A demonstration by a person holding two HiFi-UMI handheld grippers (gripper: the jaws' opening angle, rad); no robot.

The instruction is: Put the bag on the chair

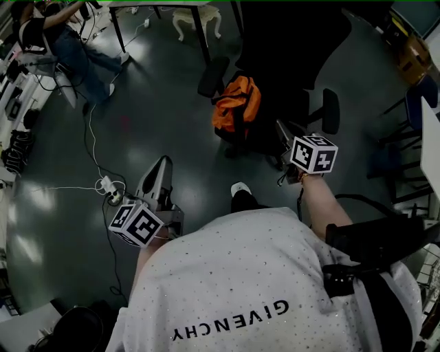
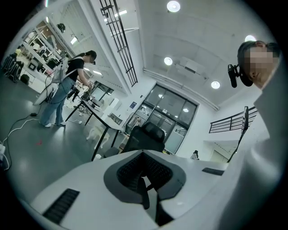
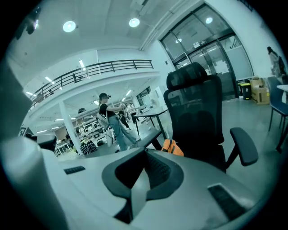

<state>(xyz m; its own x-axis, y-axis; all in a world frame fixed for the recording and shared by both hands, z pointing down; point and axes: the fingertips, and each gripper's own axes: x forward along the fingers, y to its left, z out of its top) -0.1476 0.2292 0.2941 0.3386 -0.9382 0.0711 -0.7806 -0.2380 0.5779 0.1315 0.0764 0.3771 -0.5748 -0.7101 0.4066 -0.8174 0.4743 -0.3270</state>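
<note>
Between the jaws of the left gripper [image 2: 144, 155] and of the right gripper [image 3: 145, 152] nothing sits; both pairs are pressed together, empty. Just ahead of the right gripper, the orange bag [image 3: 172, 147] seems to rest on the seat of the black chair [image 3: 195, 112], so the placing looks done; the next move likely calls only for drawing clear. Beyond spread a glossy dark floor [image 1: 158, 117], a cable with power strip [image 1: 108, 187], desks [image 2: 96, 114] and a person working [image 2: 67, 85] far off.

Glossy dark floor [image 1: 172, 130], desk [image 2: 100, 117], round ceiling downlights [image 2: 173, 6]
</note>
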